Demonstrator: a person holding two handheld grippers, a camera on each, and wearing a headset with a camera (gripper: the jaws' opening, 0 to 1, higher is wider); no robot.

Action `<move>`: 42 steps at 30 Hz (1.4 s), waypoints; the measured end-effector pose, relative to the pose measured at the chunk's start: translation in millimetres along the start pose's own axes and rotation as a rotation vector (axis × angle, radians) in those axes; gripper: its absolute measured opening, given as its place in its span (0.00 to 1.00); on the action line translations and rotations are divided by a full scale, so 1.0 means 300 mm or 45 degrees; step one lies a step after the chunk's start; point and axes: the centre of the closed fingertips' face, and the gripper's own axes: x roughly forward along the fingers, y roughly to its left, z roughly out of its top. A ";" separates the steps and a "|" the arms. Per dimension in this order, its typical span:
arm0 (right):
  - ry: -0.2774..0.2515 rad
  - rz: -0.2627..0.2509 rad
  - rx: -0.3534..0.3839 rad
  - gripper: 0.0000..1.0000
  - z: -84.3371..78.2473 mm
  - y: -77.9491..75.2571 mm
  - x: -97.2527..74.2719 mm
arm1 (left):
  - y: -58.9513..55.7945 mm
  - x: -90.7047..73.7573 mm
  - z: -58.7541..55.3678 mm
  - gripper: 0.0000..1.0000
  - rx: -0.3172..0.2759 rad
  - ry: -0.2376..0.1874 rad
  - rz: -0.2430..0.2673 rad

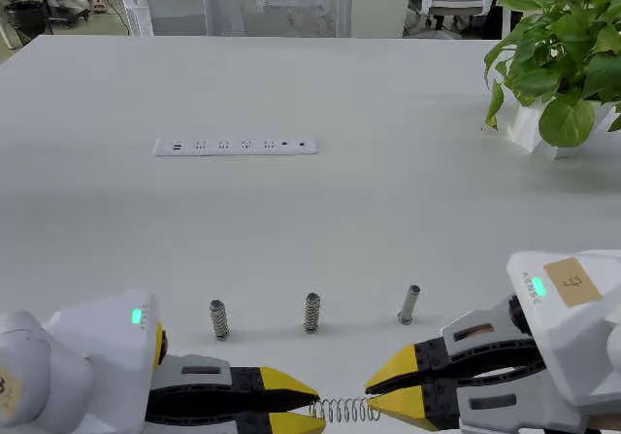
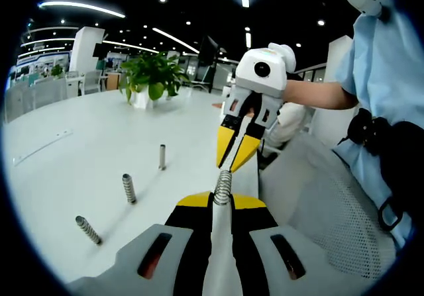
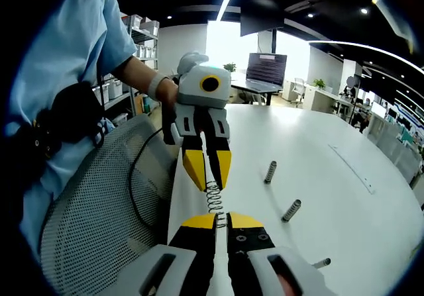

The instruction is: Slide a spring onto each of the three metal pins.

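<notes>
**A:** Where do we have the loose spring (image 1: 344, 411)?

**B:** It is strung level between our two tools at the near edge of the table (image 1: 388, 191), in front of the row of pins. We see one end nipped in the yellow tips of the left gripper (image 1: 317, 407) and the other end in the tips of the right gripper (image 1: 373, 397). The two noses point at each other.

**A:** So both pairs of jaws are closed down on it?

**B:** As far as we can read it, yes. In the left gripper view the spring rises straight out from between our own jaws and ends in the pinched tips of the opposite tool. The right gripper view gives us the same line from the other end. Each pair is drawn in to the width of the spring, no wider.

**A:** And the pins?

**B:** Three stand upright in a row, just beyond the tools. We count the left-hand pin (image 1: 219, 319) and the middle pin (image 1: 311, 313) each sleeved in fitted springs (image 1: 220, 325). The bare pin (image 1: 408, 304) stands on the right of the head view, nearest the right gripper.

**A:** Anything else on our table?

**B:** A white power strip (image 1: 236, 147) lies flat farther back, well apart from the pins. A potted plant (image 1: 563, 55) sits at the far right corner, and a mesh chair (image 1: 277, 7) stands behind the far edge.
</notes>
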 end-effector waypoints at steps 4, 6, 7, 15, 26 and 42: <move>0.012 -0.005 0.012 0.22 -0.018 0.000 0.003 | 0.000 -0.001 0.002 0.06 0.000 0.000 -0.003; 0.030 -0.002 0.015 0.21 -0.038 -0.001 0.007 | -0.001 -0.001 0.006 0.06 -0.003 -0.008 -0.007; 0.025 0.009 0.019 0.19 -0.042 0.003 0.007 | -0.001 -0.001 0.008 0.06 -0.004 -0.010 -0.007; -0.208 0.093 0.289 0.12 0.000 0.003 -0.006 | -0.002 -0.007 0.045 0.06 -0.069 -0.089 -0.025; -0.397 0.133 0.489 0.11 0.024 -0.028 -0.059 | 0.000 -0.018 0.069 0.06 -0.094 -0.134 -0.029; -0.458 0.206 0.587 0.06 0.047 -0.007 -0.054 | -0.016 -0.025 0.090 0.06 -0.125 -0.184 -0.058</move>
